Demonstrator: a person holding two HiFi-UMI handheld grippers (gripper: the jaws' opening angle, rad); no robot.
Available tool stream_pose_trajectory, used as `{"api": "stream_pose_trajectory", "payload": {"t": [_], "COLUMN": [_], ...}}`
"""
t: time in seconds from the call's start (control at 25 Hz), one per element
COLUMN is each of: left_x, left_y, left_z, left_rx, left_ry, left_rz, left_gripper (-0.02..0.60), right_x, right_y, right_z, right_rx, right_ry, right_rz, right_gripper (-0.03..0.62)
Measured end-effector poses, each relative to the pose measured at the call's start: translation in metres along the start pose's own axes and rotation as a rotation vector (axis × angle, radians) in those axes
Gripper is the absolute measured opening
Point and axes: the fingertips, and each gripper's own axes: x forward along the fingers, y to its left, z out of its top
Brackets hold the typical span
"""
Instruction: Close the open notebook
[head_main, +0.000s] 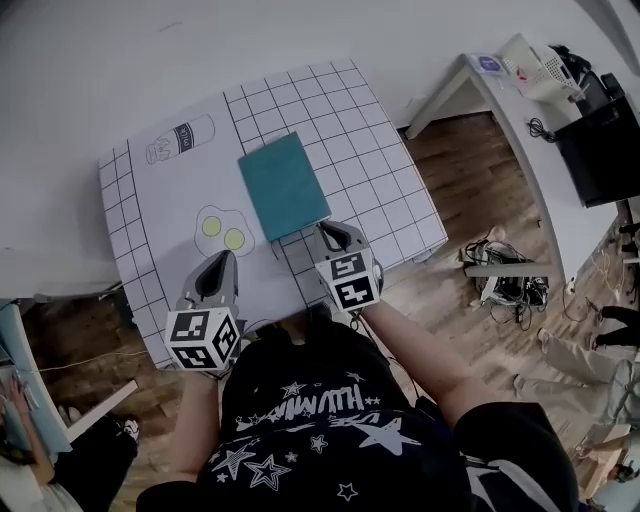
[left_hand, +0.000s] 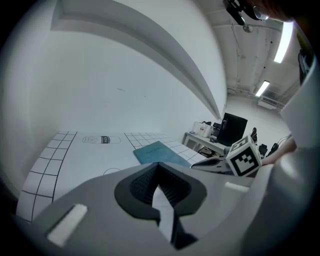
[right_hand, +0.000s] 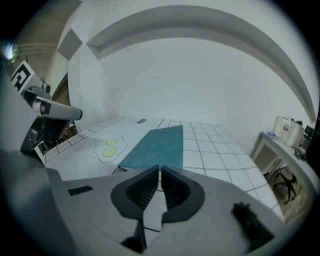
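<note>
The teal notebook (head_main: 284, 185) lies closed and flat on the white grid mat (head_main: 360, 120), its cover facing up. It also shows in the left gripper view (left_hand: 157, 152) and the right gripper view (right_hand: 155, 147). My right gripper (head_main: 328, 232) hovers just short of the notebook's near edge, and its jaws (right_hand: 160, 169) stand almost together with only a thin slit and nothing in it. My left gripper (head_main: 218, 262) is over the mat's near left part, below the fried-egg drawing, with its jaws (left_hand: 159, 165) shut and empty.
The mat carries a fried-egg drawing (head_main: 222, 232) and a milk-bottle drawing (head_main: 180, 140). A white desk (head_main: 520, 110) with small items stands to the right, and cables (head_main: 500, 275) lie on the wooden floor. Another person (head_main: 20, 400) is at the far left.
</note>
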Motion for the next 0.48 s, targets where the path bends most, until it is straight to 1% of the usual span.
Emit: {"api": "stream_pose_trajectory", "payload": {"t": [0.12,0.2,0.28,0.36,0.48], "left_x": [0.005,0.007,0.007,0.005,-0.001], "left_y": [-0.003,-0.007,-0.011,-0.013,-0.01], "left_z": [0.002,0.002,0.004,0.007,0.011], "left_rx": [-0.016,-0.02,-0.017,-0.014,-0.02], "left_ry": [-0.006,-0.01,-0.018,-0.032,-0.063], "left_rz": [0.028,0.048,0.073,0.107,0.178], "left_gripper": [0.009,0.009,0.009,0.009,0.009], "right_x": [-0.01,-0.004,0.007,0.02,0.034], "right_y": [-0.007,-0.005,-0.005,-0.01,-0.016], "right_z": [0.019,0.02,0.015,0.008,-0.006], "right_rx": [-0.162,-0.232,-0.248,-0.238,-0.219], "right_ry": [-0.069,-0.061,-0.026,0.025,0.109], "right_rz": [0.001,0.037,0.077,0.1,0.133], "right_gripper": [0.028,0.028,0.028,0.028,0.028]}}
